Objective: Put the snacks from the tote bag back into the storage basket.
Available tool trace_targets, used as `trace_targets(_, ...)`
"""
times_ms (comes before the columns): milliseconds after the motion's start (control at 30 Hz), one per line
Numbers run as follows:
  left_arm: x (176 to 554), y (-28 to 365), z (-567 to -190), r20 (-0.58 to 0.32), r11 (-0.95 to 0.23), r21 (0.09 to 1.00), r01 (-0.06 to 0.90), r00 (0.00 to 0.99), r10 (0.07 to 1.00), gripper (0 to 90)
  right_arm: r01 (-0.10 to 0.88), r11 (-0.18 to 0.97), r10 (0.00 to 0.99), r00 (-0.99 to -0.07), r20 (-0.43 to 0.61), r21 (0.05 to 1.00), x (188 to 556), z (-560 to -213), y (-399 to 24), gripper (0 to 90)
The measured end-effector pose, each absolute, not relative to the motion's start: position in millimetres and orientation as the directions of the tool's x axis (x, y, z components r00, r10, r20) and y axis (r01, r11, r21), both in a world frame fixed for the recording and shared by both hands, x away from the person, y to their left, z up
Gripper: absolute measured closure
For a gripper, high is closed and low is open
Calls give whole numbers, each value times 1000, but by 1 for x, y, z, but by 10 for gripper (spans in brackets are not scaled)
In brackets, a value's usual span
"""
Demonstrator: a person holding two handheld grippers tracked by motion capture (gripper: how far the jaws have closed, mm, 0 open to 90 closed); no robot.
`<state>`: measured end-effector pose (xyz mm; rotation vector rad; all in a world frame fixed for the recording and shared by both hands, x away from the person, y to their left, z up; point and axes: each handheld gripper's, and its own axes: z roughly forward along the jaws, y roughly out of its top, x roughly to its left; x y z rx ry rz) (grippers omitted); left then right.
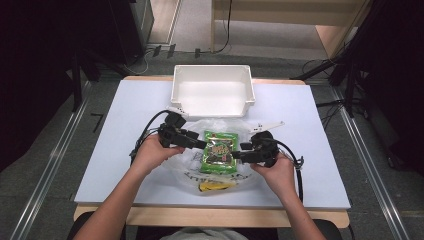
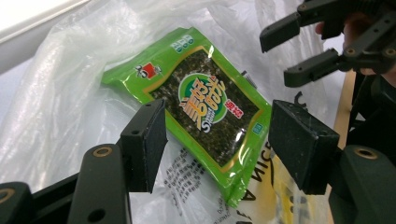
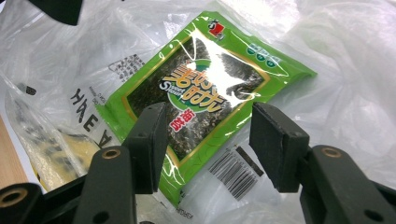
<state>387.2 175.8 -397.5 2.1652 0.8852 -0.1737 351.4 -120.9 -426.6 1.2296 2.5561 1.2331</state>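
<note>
Green and glossy, the seaweed snack packet [image 1: 219,150] lies flat on a crumpled clear plastic bag [image 1: 190,165] in the middle of the white table board [image 1: 125,130], between the two grippers. The left gripper [image 1: 200,144], held in the person's left hand [image 1: 152,152], comes in from the left with its jaws spread wide; in the left gripper view the packet [image 2: 201,107] sits just beyond the two black pads [image 2: 149,140], which press on nothing. The right gripper [image 1: 239,152], in the right hand [image 1: 277,172], comes in from the right, and its jaws are also parted, with the packet's near corner [image 3: 201,98] showing in the gap between them and no pad pressing on it. A yellow item [image 1: 214,186] shows through the plastic at the near edge of the bag. Farther back on the board, just beyond the bag, stands a white plastic bin [image 1: 212,72] with its open side up.
</note>
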Motion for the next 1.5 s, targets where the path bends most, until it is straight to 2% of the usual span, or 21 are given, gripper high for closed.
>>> trace_targets(533, 370, 181, -403, -368, -452, 625, 636, 751, 549, 387, 651, 342, 696, -660, 282, 677, 348, -428, -129, 472)
trace_targets(667, 366, 181, -406, -365, -449, 634, 630, 755, 545, 453, 649, 343, 698, -660, 278, 679, 348, -429, -129, 472)
trace_targets(700, 364, 181, -408, -355, -452, 637, 625, 758, 548, 534, 648, 346, 697, -662, 277, 679, 348, -430, -128, 472)
trace_targets(767, 363, 180, -409, -353, -455, 634, 626, 757, 550, 604, 647, 348, 699, -662, 273, 678, 348, -430, -128, 472)
trace_targets(800, 363, 180, -410, -354, -455, 629, 631, 753, 555, 604, 647, 348, 699, -662, 273, 678, 348, -430, -128, 472)
trace_targets(867, 362, 177, -412, -349, -460, 624, 632, 752, 559, 717, 648, 351, 698, -662, 273, 676, 348, -431, -126, 472)
trace_targets(967, 362, 171, -419, -350, -473, 610, 635, 752, 559, 799, 651, 354, 696, -663, 277, 671, 348, -433, -124, 472)
trace_targets(1233, 364, 162, -429, -348, -494, 593, 635, 756, 555, 872, 656, 361, 700, -660, 273, 662, 349, -438, -119, 477)
trace_targets(1500, 364, 156, -439, -353, -502, 574, 647, 748, 562, 872, 654, 358, 707, -656, 265, 666, 349, -438, -112, 505)
